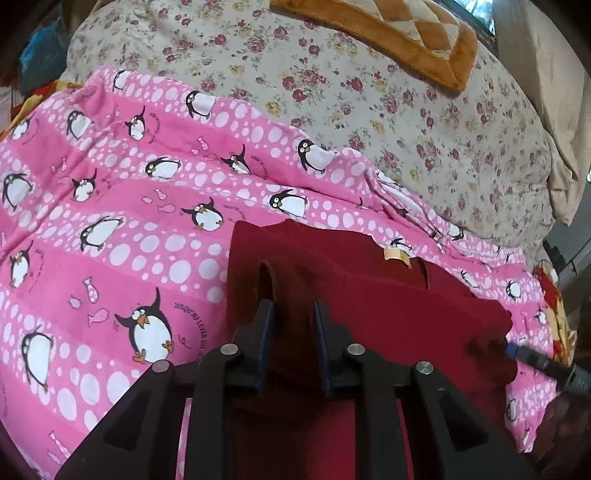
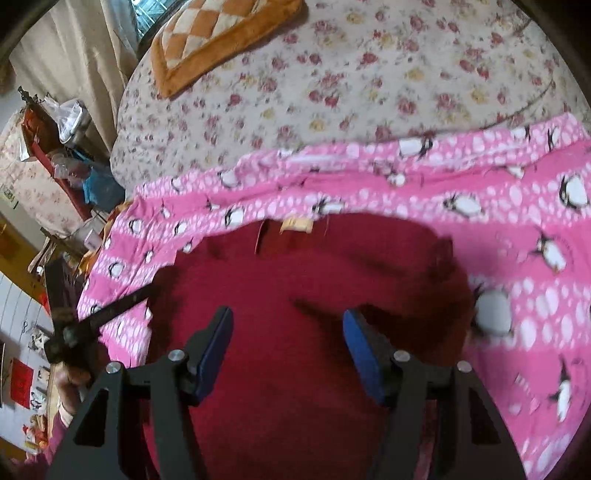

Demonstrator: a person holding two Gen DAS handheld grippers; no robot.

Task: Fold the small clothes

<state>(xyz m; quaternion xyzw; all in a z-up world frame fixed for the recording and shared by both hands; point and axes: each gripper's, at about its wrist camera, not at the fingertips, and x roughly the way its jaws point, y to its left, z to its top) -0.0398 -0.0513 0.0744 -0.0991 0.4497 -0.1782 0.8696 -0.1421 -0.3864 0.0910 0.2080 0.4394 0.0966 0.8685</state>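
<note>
A dark red fleece garment (image 1: 388,295) lies on a pink penguin blanket (image 1: 110,206), with a small beige label (image 1: 397,255) at its far edge. My left gripper (image 1: 293,308) is shut on a raised fold of the red garment near its left edge. In the right wrist view the garment (image 2: 295,288) fills the middle, its label (image 2: 295,224) at the far edge. My right gripper (image 2: 288,319) is open and empty just above the cloth. The right gripper's tip (image 1: 532,356) shows at the garment's right edge in the left wrist view; the left gripper (image 2: 110,308) shows at its left edge.
The pink blanket (image 2: 517,221) lies on a floral bedsheet (image 1: 369,103). An orange checkered cushion (image 1: 406,33) sits at the far side of the bed, also seen in the right wrist view (image 2: 214,37). Cluttered shelves (image 2: 62,147) stand off the bed's left side. A beige curtain (image 1: 546,92) hangs on the right.
</note>
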